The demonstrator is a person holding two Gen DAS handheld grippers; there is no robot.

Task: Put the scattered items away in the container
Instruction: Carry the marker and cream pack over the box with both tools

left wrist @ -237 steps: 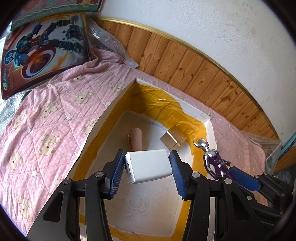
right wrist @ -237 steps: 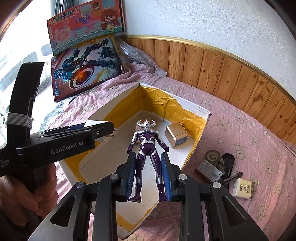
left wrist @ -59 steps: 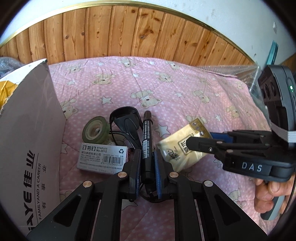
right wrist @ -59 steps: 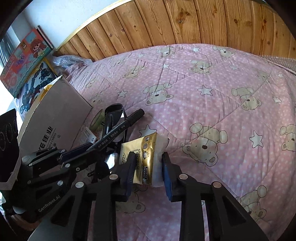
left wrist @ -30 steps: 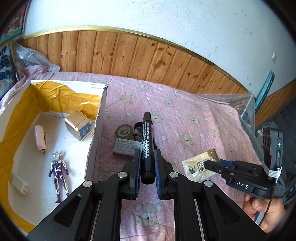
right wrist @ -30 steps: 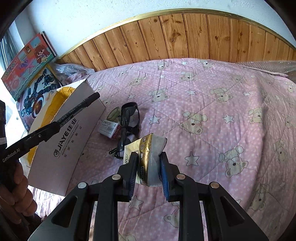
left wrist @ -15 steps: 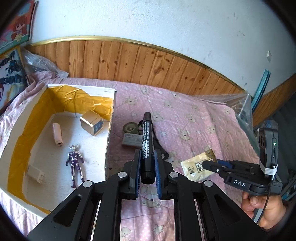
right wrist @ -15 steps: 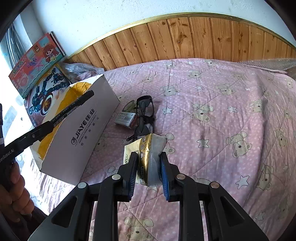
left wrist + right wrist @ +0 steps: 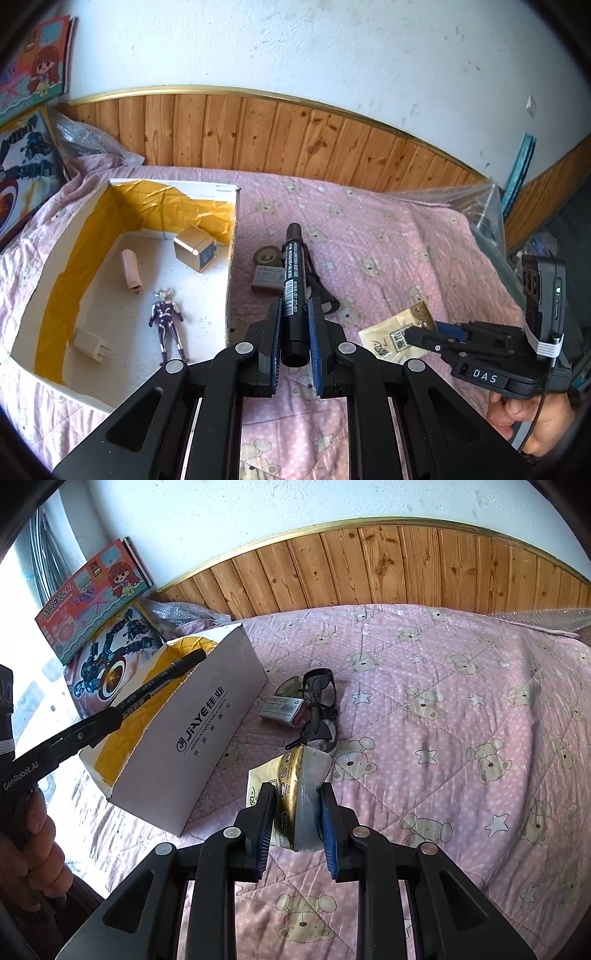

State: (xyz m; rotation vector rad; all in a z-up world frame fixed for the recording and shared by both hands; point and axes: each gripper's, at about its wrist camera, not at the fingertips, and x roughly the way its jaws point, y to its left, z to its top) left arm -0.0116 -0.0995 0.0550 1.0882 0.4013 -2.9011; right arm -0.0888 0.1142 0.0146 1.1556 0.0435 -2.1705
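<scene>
Domestic bedroom: bed under pink teddy-bear quilt, wood-panelled wall beyond the tool, toy boxes stacked left.

You are looking at a box sitting on the bed. A toy figure and a small cube are lying inside it. Just right of it, tape, a staples pack and glasses are lying together.

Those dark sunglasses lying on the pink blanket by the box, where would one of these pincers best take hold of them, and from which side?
Probably from above, at the bridge between the lenses of the sunglasses. They lie with the lenses facing up and the arms folded beneath, so the narrow middle would fit between two fingers. The staples box lies against their box-side edge, so the open blanket side looks the easier approach.
</scene>
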